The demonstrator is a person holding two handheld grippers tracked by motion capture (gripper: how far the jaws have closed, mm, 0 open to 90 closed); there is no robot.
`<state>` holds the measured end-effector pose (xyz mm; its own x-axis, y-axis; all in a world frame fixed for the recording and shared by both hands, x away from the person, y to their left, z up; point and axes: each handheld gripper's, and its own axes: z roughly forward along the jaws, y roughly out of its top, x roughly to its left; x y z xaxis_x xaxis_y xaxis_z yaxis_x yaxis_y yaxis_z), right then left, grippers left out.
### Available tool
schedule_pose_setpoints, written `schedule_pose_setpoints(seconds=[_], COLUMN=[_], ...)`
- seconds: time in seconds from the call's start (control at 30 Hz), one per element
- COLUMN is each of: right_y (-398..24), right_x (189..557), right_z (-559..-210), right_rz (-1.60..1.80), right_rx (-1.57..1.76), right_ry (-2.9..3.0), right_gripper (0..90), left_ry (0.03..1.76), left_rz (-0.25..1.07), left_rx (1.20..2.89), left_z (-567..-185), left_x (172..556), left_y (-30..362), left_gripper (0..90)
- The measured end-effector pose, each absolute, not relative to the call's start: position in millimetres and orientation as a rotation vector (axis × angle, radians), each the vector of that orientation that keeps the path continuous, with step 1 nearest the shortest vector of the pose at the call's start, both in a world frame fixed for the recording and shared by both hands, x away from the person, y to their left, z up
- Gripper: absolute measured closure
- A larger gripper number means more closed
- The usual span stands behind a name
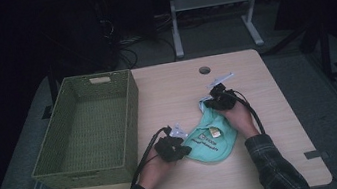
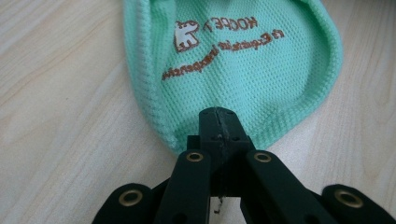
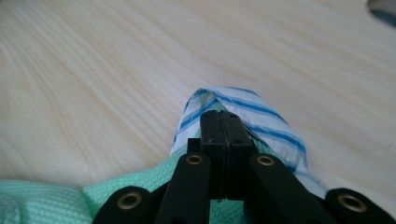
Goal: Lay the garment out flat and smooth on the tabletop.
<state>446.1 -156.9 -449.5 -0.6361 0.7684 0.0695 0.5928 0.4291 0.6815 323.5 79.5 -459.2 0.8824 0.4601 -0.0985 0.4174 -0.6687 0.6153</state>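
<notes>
A mint-green knitted cloth (image 1: 212, 141) with brown embroidered lettering and a small animal logo lies crumpled on the wooden table (image 1: 175, 83), near its front middle. My left gripper (image 1: 184, 147) sits at the cloth's left edge; in the left gripper view its jaws (image 2: 219, 116) are shut on the rounded hem of the green cloth (image 2: 243, 70). My right gripper (image 1: 210, 102) is at the cloth's far end. In the right gripper view it (image 3: 220, 116) is shut on a white, blue-striped fold (image 3: 261, 114) of the same cloth, with green knit (image 3: 42, 203) below it.
A green woven basket (image 1: 129, 115) stands at the table's left, close to my left hand, with nothing inside. A round cable hole (image 1: 205, 70) is in the tabletop beyond my right gripper. Legs of another desk (image 1: 175, 22) stand on the dark floor behind.
</notes>
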Motion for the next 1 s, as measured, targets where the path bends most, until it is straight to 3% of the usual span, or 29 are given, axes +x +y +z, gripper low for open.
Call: schedule_pose_setpoints(seconds=[0.33, 0.6, 0.73, 0.8, 1.0], right_y=[-168, -162, -161, -163, -174], right_x=[460, 477, 474, 470, 457], right_z=[-428, -442, -444, -440, -428], right_rz=[1.081, 1.083, 1.123, 1.143, 1.183], right_rx=[1.228, 1.291, 1.278, 1.261, 1.245], right_ry=[2.344, 2.346, 2.352, 2.351, 2.351], right_gripper=[89.7, 89.6, 77.8, 76.9, 84.9], left_ry=[0.618, 0.628, 0.622, 0.635, 0.629], left_rz=[0.092, 0.091, 0.087, 0.079, 0.084], left_rx=[2.396, 2.382, 2.383, 2.374, 2.382], left_z=[-459, -460, -460, -460, -458], left_x=[324, 323, 324, 324, 328], left_y=[80, 79, 80, 79, 80], left_gripper=[89.8, 89.8, 89.8, 89.7, 88.6])
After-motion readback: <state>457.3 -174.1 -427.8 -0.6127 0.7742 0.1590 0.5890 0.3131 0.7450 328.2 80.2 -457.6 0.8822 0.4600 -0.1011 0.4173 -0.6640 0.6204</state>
